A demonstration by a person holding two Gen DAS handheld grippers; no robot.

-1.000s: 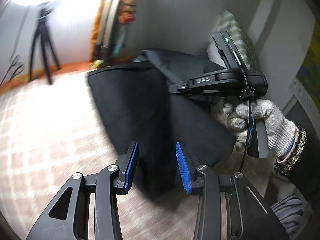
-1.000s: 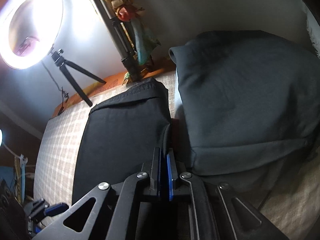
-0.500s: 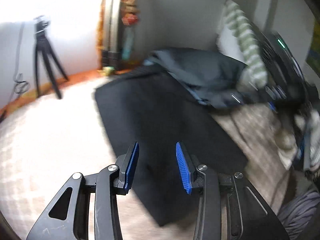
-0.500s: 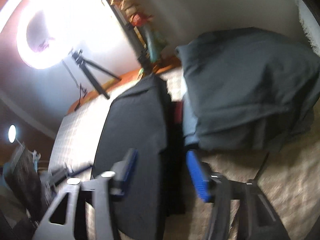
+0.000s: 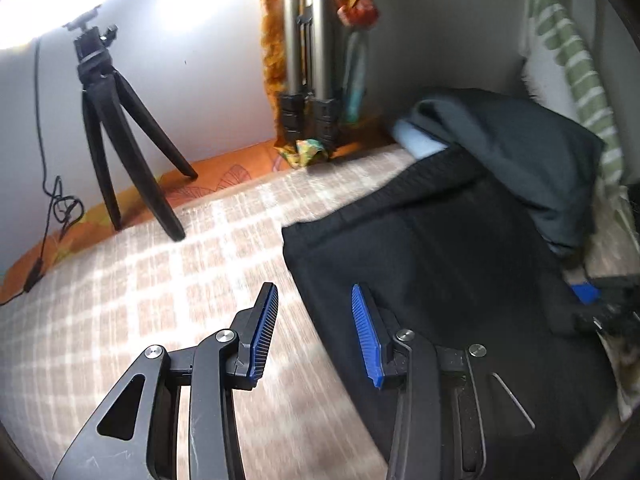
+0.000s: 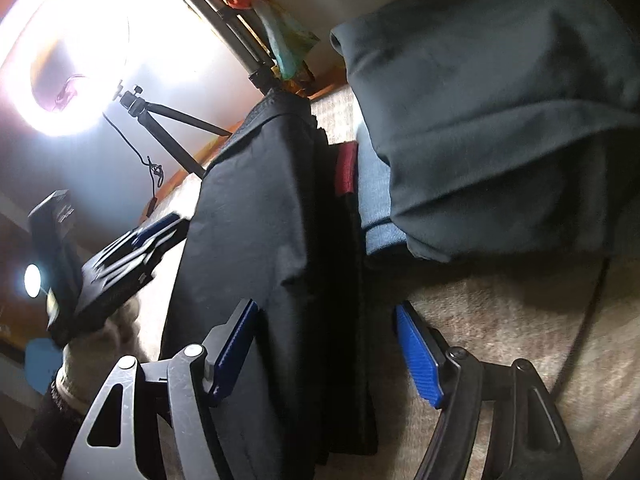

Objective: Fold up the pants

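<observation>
Black pants (image 5: 440,264) lie folded flat on a checked beige bedcover (image 5: 140,280); they also show in the right wrist view (image 6: 260,220). My left gripper (image 5: 314,332) is open and empty, just above the pants' left edge. My right gripper (image 6: 326,348) is open and empty, with its jaws on either side of the pants' right edge. The left gripper (image 6: 120,256) also shows at the left of the right wrist view, and the right gripper's blue pad (image 5: 586,292) shows at the right edge of the left wrist view.
A stack of dark grey-blue folded clothes (image 6: 500,120) sits right of the pants, also in the left wrist view (image 5: 520,140). A small black tripod (image 5: 116,120), a larger tripod (image 5: 308,60), a ring light (image 6: 68,60) and a striped pillow (image 5: 572,60) stand along the wall.
My right gripper has let go of the pants and opened. The pants have dropped flat onto the bed. My left gripper has stayed open and shifted left over the pants' edge.
</observation>
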